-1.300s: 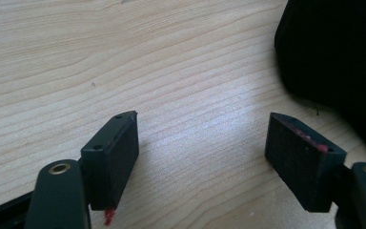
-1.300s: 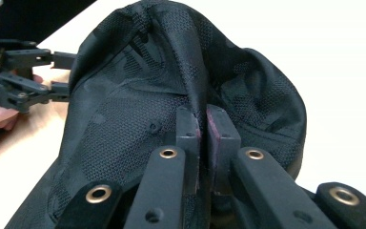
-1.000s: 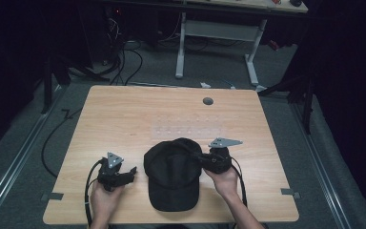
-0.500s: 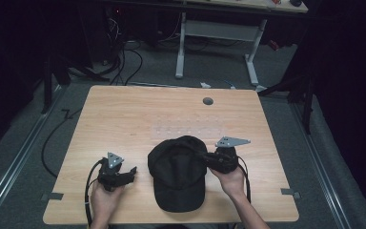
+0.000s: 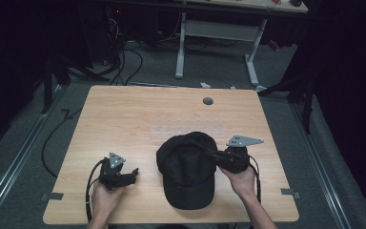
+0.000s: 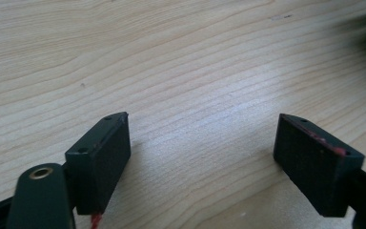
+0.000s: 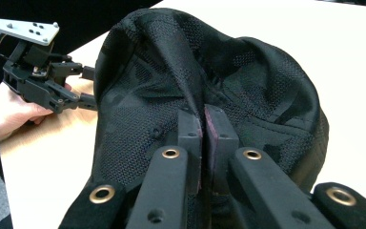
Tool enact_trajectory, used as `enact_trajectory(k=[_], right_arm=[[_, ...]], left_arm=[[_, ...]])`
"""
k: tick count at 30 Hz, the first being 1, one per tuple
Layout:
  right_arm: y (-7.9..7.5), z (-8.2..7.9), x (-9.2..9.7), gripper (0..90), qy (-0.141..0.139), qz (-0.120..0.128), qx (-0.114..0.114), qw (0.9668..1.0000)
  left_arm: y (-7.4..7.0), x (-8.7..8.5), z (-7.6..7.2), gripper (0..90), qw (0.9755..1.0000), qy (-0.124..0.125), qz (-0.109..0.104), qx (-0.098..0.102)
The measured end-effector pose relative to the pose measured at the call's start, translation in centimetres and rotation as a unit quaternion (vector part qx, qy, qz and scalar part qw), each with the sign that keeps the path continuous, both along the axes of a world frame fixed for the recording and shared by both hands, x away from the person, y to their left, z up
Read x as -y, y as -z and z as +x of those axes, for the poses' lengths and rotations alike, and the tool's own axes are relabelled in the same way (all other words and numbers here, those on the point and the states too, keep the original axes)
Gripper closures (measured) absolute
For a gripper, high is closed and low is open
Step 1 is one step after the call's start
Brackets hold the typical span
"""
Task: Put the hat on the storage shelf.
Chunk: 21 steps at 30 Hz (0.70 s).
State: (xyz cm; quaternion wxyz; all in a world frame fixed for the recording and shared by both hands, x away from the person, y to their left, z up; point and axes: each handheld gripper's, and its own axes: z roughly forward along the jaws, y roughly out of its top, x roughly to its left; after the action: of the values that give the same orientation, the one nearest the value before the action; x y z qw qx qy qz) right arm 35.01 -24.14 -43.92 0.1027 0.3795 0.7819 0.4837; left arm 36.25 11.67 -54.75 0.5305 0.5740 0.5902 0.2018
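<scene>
Hands, two, entering from the near edge of the wooden table in the high view, each holding one gripper low over the surface.

Left hand: at the near left of the table, wrapped around the left gripper, which points toward the cap and sits apart from it. In the left gripper view its jaws stand wide apart over bare wood grain, nothing between them. The same gripper appears far off in the right gripper view, jaws spread, grey plate on top.

Right hand: at the near right, wrist angled inward, holding the right gripper level and aimed left into the cap. In the right gripper view the jaws are pressed together with a fold of the cap's mesh fabric pinched between them.

Cap: black, mesh crown, lying near the middle of the table's front half, brim toward the person, crown toward the far side. The pinched fabric rises in a ridge along the crown.

Obscured: the cap's brim is cut off in the right gripper view; the right gripper's jaw tips blend into the black fabric in the high view. A dark blur sits at the upper right corner of the left gripper view, unidentifiable.

Containers: none.
</scene>
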Motion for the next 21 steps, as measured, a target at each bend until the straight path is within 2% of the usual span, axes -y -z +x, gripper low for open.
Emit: enact_trajectory(k=[5,8,11,15,16,21], right_arm=[[-0.5,-0.4,0.7,86.8,0.000,-0.006,0.007,1.0000],[-1.0,-0.8,1.1,86.8,0.000,-0.009,0.014,0.9999],[-1.3,-1.1,1.6,86.8,-0.001,-0.010,0.022,0.9997],[-1.7,-1.2,1.9,86.9,-0.002,-0.009,0.029,0.9995],[-1.8,-1.3,1.9,86.9,-0.002,-0.008,0.031,0.9995],[-2.2,-1.2,2.0,86.9,-0.007,-0.003,0.038,0.9992]], left_arm=[[-0.3,0.6,0.1,18.2,0.9997,0.009,0.004,-0.021],[-0.8,0.9,0.0,18.1,0.9989,0.023,-0.016,-0.037],[-1.5,1.4,-0.4,17.7,0.9977,0.045,-0.036,-0.035],[-2.9,2.4,-1.1,16.1,0.9930,0.084,-0.076,-0.035],[-3.2,2.7,-1.2,15.8,0.9915,0.096,-0.080,-0.036],[-5.0,4.0,-1.8,15.1,0.9828,0.146,-0.106,-0.038]])
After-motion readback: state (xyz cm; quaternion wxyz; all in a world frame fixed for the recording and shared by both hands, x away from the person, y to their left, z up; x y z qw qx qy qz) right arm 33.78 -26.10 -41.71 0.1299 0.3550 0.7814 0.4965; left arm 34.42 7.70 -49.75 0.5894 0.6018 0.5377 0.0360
